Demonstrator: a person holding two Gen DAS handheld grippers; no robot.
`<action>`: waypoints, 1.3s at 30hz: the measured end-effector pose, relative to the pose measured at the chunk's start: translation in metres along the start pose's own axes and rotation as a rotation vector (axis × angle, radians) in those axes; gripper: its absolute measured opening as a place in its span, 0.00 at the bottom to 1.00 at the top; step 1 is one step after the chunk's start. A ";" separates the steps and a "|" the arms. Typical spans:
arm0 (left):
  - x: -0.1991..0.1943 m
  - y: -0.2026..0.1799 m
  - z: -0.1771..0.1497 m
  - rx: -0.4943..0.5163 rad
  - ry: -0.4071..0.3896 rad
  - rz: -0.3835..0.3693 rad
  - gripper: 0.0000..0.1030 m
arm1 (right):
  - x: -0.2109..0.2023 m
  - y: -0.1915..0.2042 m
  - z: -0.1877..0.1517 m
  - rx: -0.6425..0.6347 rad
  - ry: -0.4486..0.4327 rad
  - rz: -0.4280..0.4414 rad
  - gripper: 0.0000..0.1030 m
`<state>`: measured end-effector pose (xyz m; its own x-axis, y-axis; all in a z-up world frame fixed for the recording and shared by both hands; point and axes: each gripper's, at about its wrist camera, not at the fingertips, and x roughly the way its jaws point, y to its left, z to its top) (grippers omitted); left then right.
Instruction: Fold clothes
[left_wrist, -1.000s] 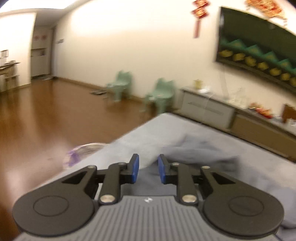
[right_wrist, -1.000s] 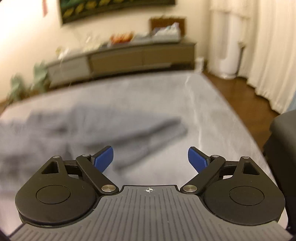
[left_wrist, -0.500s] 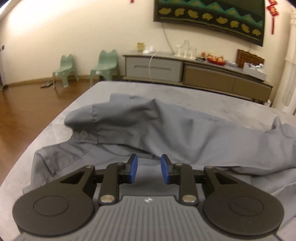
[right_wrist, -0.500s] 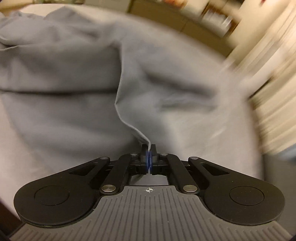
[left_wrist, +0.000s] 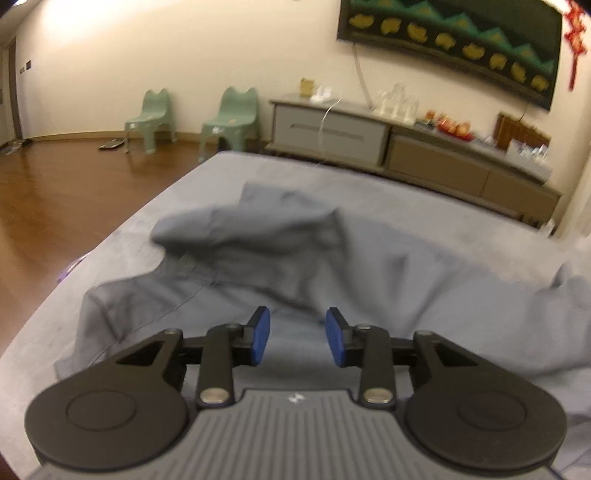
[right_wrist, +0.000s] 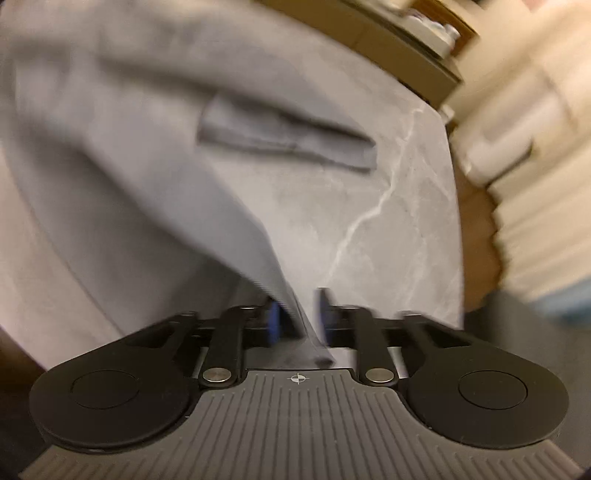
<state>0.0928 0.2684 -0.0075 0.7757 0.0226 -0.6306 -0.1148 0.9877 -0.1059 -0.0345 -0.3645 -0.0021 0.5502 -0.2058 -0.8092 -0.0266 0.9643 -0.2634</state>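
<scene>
Grey marbled stone makes up the desk (right_wrist: 388, 206), and on it the grey shirt (left_wrist: 332, 258) lies rumpled and spread out, covering most of the near half. In the left view its long axis runs roughly across the picture, from a bunched, humped end at the far left toward loose fabric trailing off at the right edge; which end is the collar I cannot tell through the blur. A narrow band of it, maybe a cuff or a sleeve end (right_wrist: 288, 140), lies flat on bare stone in the right view, pointing toward the desk's far right edge.

Over the near fabric hangs the left gripper (left_wrist: 297, 341), its blue pads spread apart with nothing between them. A tapering edge of the shirt runs down between the pads of the right gripper (right_wrist: 297, 323), which stand a little apart; the frame is heavily smeared, so I cannot tell whether they actually pinch the cloth or have let it go.

The likely trouble is that edge slipping free mid-pull if the hold is loose, dropping the fold crooked. Fast motion could also drag the whole shirt toward the desk's edge, since only one side seems held.

Beyond stand a long low cabinet (left_wrist: 406, 155), two green chairs (left_wrist: 229, 114) and a wooden floor (left_wrist: 74, 184).
</scene>
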 end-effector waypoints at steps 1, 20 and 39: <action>-0.002 -0.005 0.006 -0.010 -0.008 -0.035 0.41 | -0.019 -0.014 0.008 0.109 -0.084 0.046 0.58; 0.048 -0.050 0.030 -0.085 0.045 -0.214 0.44 | 0.207 -0.071 0.115 1.041 -0.034 0.286 0.03; 0.056 -0.052 0.013 0.091 0.049 -0.063 0.45 | 0.136 -0.063 0.097 0.922 -0.126 0.059 0.14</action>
<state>0.1500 0.2204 -0.0278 0.7480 -0.0449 -0.6621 -0.0085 0.9970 -0.0772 0.1228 -0.4368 -0.0451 0.6569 -0.1846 -0.7310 0.5861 0.7349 0.3411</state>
